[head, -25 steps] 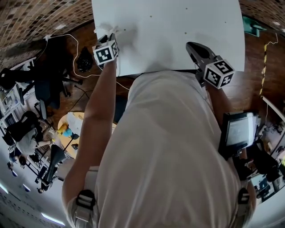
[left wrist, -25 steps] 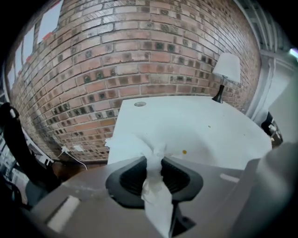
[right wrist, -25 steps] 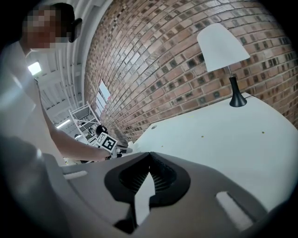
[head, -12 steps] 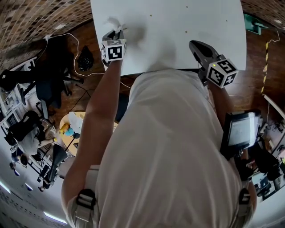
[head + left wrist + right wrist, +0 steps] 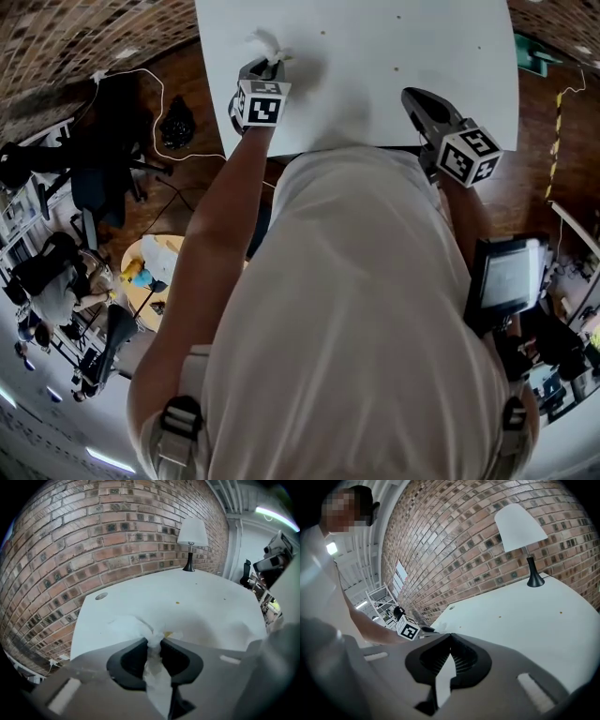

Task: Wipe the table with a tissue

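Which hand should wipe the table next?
Left. The left gripper is shut on the tissue, its jaws having just closed further, with the tissue on the table. The right gripper is shut and empty, at the near edge.

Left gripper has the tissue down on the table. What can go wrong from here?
1. The left gripper, whose jaws have just been closing, pinches only a thin twist of the tissue; drag on the table may tear it or pull it free.
2. The bunched tissue may push the yellow speck along rather than lift it.

Bright, even light; strong fisheye warp at edges, perhaps slightly soft focus.
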The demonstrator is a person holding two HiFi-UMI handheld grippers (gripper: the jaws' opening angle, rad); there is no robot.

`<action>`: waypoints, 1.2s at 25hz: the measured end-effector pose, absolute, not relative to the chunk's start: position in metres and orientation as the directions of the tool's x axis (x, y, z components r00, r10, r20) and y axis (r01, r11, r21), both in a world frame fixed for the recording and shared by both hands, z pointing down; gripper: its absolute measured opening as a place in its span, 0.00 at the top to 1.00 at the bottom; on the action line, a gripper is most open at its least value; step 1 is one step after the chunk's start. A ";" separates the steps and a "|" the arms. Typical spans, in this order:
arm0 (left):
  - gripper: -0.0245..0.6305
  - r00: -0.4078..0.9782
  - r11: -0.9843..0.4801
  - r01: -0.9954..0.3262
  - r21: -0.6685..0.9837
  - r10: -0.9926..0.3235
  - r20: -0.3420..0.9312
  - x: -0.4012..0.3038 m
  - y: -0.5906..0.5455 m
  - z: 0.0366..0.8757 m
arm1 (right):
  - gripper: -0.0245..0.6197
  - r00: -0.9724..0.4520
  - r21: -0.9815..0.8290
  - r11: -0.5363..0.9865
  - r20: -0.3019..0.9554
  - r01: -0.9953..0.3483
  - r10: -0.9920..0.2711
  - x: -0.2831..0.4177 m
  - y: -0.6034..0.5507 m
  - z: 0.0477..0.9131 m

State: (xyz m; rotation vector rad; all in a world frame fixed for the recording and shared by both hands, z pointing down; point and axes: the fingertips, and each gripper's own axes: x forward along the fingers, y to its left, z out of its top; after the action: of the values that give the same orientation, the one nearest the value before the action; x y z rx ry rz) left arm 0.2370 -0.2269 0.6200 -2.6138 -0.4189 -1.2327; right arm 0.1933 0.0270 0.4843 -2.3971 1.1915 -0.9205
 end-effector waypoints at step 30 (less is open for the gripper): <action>0.83 0.296 -0.611 0.444 0.656 0.790 0.536 0.147 -0.094 0.583 | 0.95 0.525 -0.486 -0.661 0.403 -0.571 -0.750 0.179 0.028 0.462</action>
State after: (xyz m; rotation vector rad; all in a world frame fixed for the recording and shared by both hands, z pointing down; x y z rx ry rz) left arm 0.1472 -0.0944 0.5835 -2.8156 -1.4248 -1.5955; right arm 0.1790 0.0277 0.4619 -2.4747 1.1035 -0.8629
